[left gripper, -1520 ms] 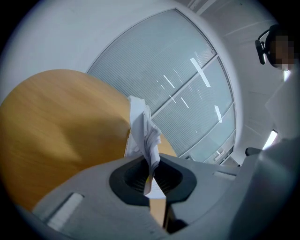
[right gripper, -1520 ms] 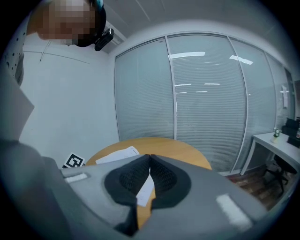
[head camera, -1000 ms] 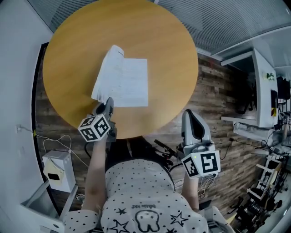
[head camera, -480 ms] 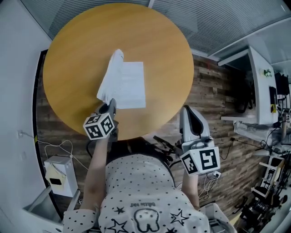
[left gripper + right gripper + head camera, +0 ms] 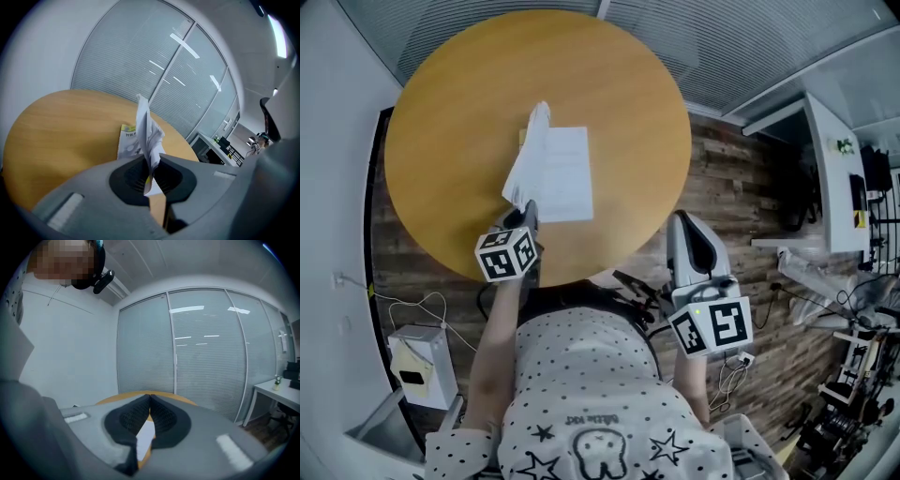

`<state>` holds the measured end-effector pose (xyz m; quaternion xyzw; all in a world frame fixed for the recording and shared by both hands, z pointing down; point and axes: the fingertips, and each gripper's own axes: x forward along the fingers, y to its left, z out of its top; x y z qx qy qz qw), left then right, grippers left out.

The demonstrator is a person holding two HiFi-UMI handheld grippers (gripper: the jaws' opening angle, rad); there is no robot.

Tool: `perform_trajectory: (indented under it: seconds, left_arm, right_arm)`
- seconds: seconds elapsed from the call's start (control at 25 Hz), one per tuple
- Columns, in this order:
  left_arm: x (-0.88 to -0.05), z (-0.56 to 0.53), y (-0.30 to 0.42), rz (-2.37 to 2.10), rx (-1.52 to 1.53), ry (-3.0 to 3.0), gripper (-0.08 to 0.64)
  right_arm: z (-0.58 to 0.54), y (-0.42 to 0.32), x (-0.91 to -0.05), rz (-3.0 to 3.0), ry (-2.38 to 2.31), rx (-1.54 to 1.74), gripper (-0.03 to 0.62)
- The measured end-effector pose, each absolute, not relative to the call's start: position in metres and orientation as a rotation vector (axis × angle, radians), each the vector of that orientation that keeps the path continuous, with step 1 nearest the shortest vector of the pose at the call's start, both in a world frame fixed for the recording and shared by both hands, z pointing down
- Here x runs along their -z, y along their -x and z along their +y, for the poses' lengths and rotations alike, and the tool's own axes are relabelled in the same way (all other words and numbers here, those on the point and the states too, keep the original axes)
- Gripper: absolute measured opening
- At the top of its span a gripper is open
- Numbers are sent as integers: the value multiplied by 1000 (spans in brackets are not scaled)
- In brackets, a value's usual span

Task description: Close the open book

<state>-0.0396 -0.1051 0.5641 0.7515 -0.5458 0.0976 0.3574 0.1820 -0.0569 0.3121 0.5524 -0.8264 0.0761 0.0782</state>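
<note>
An open white book (image 5: 562,173) lies on the round wooden table (image 5: 459,94). Its left-hand pages (image 5: 526,167) stand up almost on edge above the flat right-hand page. My left gripper (image 5: 525,212) is at the book's near left corner, shut on the lower edge of those pages. In the left gripper view the pinched sheets (image 5: 148,133) rise from between the left gripper (image 5: 151,171) jaws, with the yellow-marked cover (image 5: 126,140) flat behind. My right gripper (image 5: 682,225) hangs off the table's near right edge, shut and empty. The right gripper (image 5: 149,401) points level, with a strip of white page (image 5: 145,434) below it.
A white box (image 5: 412,370) with cables sits on the plank floor at the left. A white desk (image 5: 830,178) and equipment stand at the right. Window blinds lie behind the table. The person's patterned shirt (image 5: 591,412) fills the bottom of the head view.
The left gripper has shifted to the right with the pages in it, and the lifted pages stand more upright. The right gripper has stayed where it was.
</note>
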Motion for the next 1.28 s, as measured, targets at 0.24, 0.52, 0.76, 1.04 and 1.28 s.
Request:
perform_trajectory:
  seconds: [0.24,0.52,0.76,1.04,1.28]
  left_arm:
    - [-567,-104,31,-1402,-300,-1963,18]
    - [-572,-105,17,-1388,-384,-1999,18]
    - [-574,-106,7,-1377,-431,-2023,20]
    - [-578,-106,0,-1363,-487,-2047,20]
    - [-584,-106,-6,-1350,-528,-2066,20]
  right_arm:
    - [-55,-185,-311,-2478,-1661,-223,5]
    - [-55,-188,-311,-2472,-1673,-223,5]
    - [-57,-195,-310,-2466,-1683,-225,5]
    - [-59,-199,-311,-2461,-1691,-227,5]
    - [-59,-203,-313,-2452,-1701,-230,5]
